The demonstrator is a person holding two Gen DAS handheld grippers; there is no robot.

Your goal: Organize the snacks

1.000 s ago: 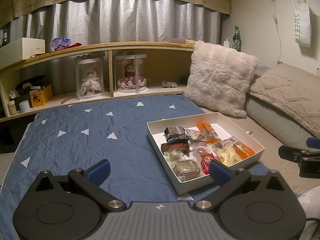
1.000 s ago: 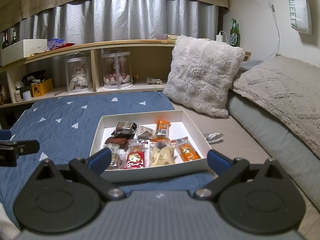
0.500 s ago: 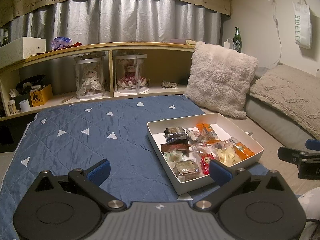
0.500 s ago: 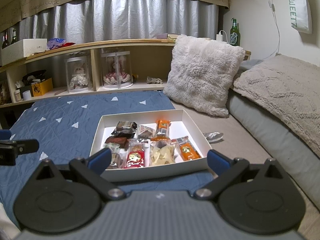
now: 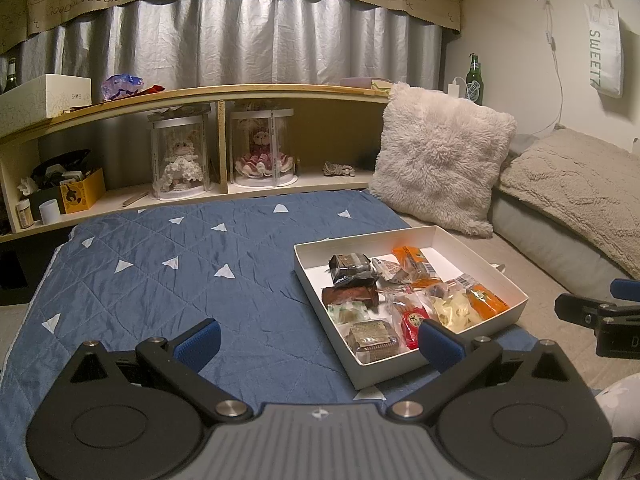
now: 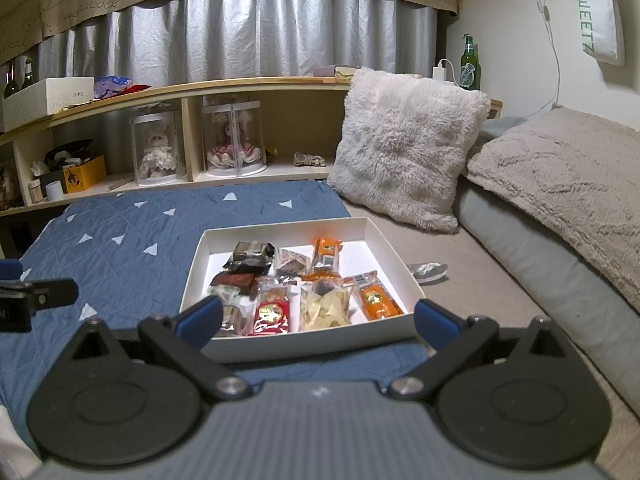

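Bedroom floor, blue quilt (image 5: 168, 280). White box (image 6: 394, 254) on quilt's edge, holding all wrapped snacks (image 6: 304, 288) bar one silver wrapper (image 6: 428, 270) beside it. Left gripper (image 5: 318, 340), right gripper (image 6: 316, 318): spread wide, empty, short of box. Stage: filled or awaiting sorting, undetermined.

A shallow white box (image 6: 280, 346) on the blue quilt holds wrapped snacks (image 6: 304, 284) (orange, red, brown, clear packets).

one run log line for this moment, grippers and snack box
left gripper: open, empty | right gripper: open, empty, near box front | box: on blue quilt, snacks inside | stage: no grasp
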